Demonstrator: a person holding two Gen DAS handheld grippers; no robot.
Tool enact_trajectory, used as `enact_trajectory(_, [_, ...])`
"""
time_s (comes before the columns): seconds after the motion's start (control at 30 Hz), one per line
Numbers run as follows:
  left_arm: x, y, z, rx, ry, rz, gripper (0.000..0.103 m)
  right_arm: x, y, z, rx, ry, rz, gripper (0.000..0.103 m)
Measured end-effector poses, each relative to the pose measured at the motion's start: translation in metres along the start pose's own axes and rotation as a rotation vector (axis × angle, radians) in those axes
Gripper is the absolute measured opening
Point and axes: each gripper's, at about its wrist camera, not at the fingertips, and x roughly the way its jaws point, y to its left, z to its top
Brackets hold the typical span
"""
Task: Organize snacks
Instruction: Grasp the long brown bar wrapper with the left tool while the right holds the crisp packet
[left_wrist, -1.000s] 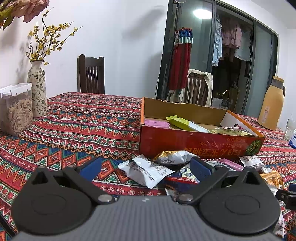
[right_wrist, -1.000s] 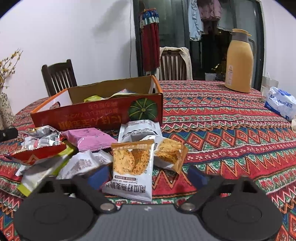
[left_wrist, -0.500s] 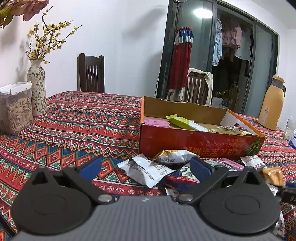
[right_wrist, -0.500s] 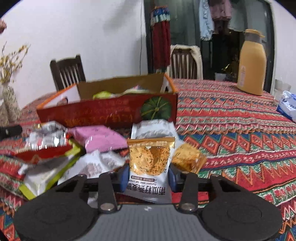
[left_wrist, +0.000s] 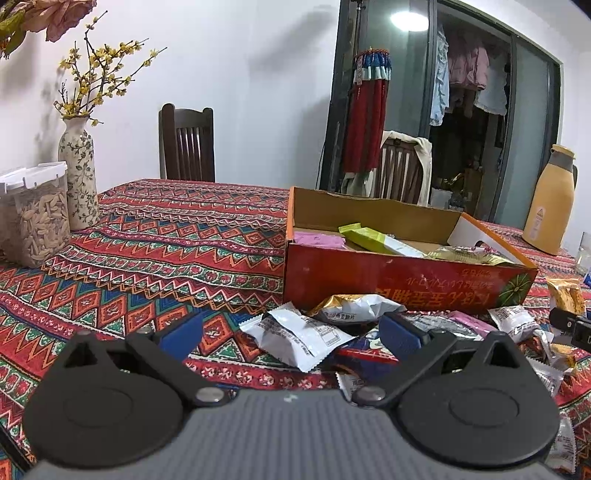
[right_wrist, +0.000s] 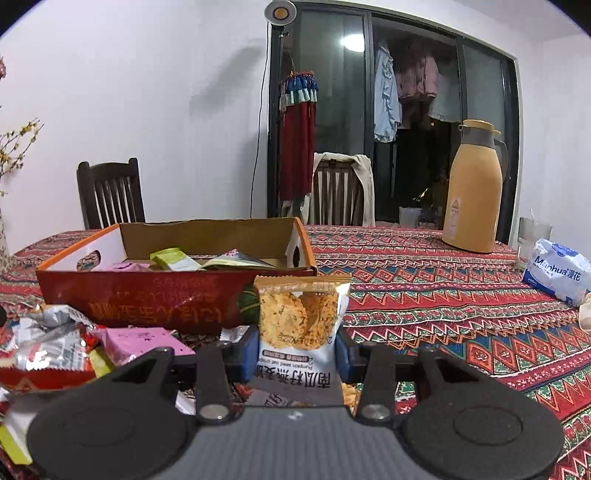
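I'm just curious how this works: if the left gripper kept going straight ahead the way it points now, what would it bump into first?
Most likely the white snack packet, lying between the open left gripper fingers. Behind it stands the red cardboard box. Depth is hard to judge here.

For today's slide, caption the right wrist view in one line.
Right tool shut on a crisp packet, raised before the snack box.

pumpkin crisp packet (right_wrist: 301, 325) bottom hidden behind gripper body

Glossy plastic cracker packet (right_wrist: 301, 321) — matt cardboard box (right_wrist: 155, 299) — woven cloth tablecloth (right_wrist: 424, 295).
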Motion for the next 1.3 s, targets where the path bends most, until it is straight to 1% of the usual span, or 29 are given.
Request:
enact_trajectory(0.17, [0.000, -0.001, 0.001, 0.014, 0.010, 0.027, 0.103, -0.002, -0.003, -0.002, 0.012, -0.012, 0.022, 0.040])
enact_trajectory(0.27, [0.002, -0.001, 0.004, 0.025, 0.044, 0.037, 0.103, -0.002, -0.005, -0.003, 0.025, -0.009, 0.036, 0.040])
enact_trajectory(0.37, [0.010, 0.000, 0.011, 0.025, 0.113, 0.047, 0.103, -0.003, -0.008, -0.003, 0.039, -0.014, 0.049, 0.040])
enact_trajectory(0.47, [0.024, -0.001, 0.022, 0.040, 0.173, 0.094, 0.103, -0.004, -0.012, -0.003, 0.052, -0.021, 0.060, 0.040])
enact_trajectory(0.57, [0.041, -0.007, 0.031, 0.059, 0.224, 0.115, 0.103, -0.006, -0.013, -0.003, 0.059, -0.031, 0.065, 0.040])
enact_trajectory(0.63, [0.058, -0.012, 0.034, 0.069, 0.279, 0.124, 0.103, -0.007, -0.014, -0.004, 0.061, -0.035, 0.069, 0.040])
enact_trajectory(0.77, [0.085, -0.015, 0.032, 0.036, 0.374, 0.142, 0.103, -0.009, -0.014, -0.005, 0.064, -0.043, 0.081, 0.041])
enact_trajectory(0.87, [0.092, -0.012, 0.032, -0.011, 0.400, 0.162, 0.102, -0.009, -0.016, -0.004, 0.073, -0.044, 0.094, 0.041])
enact_trajectory(0.9, [0.092, -0.011, 0.032, -0.027, 0.405, 0.156, 0.100, -0.009, -0.016, -0.004, 0.074, -0.044, 0.097, 0.041])
enact_trajectory(0.93, [0.093, -0.009, 0.032, -0.043, 0.411, 0.147, 0.090, -0.009, -0.016, -0.004, 0.074, -0.045, 0.102, 0.041])
enact_trajectory(0.97, [0.092, -0.007, 0.032, -0.054, 0.418, 0.142, 0.074, -0.010, -0.016, -0.005, 0.073, -0.047, 0.106, 0.041])
enact_trajectory(1.0, [0.091, -0.006, 0.032, -0.058, 0.419, 0.147, 0.071, -0.011, -0.017, -0.005, 0.072, -0.049, 0.110, 0.041])
enact_trajectory(1.03, [0.088, -0.005, 0.031, -0.061, 0.413, 0.152, 0.064, -0.012, -0.017, -0.005, 0.072, -0.052, 0.113, 0.041])
enact_trajectory(1.07, [0.086, -0.003, 0.032, -0.066, 0.408, 0.149, 0.054, -0.012, -0.017, -0.005, 0.071, -0.054, 0.116, 0.041])
enact_trajectory(1.1, [0.083, -0.001, 0.032, -0.070, 0.404, 0.143, 0.047, -0.012, -0.017, -0.005, 0.071, -0.054, 0.119, 0.041])
enact_trajectory(1.13, [0.080, 0.001, 0.032, -0.074, 0.401, 0.136, 0.037, -0.012, -0.016, -0.005, 0.071, -0.055, 0.122, 0.041])
enact_trajectory(1.17, [0.077, 0.004, 0.031, -0.077, 0.399, 0.127, 0.033, -0.013, -0.016, -0.006, 0.070, -0.057, 0.124, 0.041])
enact_trajectory(1.27, [0.070, 0.010, 0.027, -0.069, 0.384, 0.128, 0.027, -0.013, -0.015, -0.005, 0.069, -0.060, 0.127, 0.041])
enact_trajectory(1.3, [0.068, 0.012, 0.026, -0.070, 0.379, 0.127, 0.026, -0.013, -0.015, -0.005, 0.069, -0.061, 0.127, 0.041])
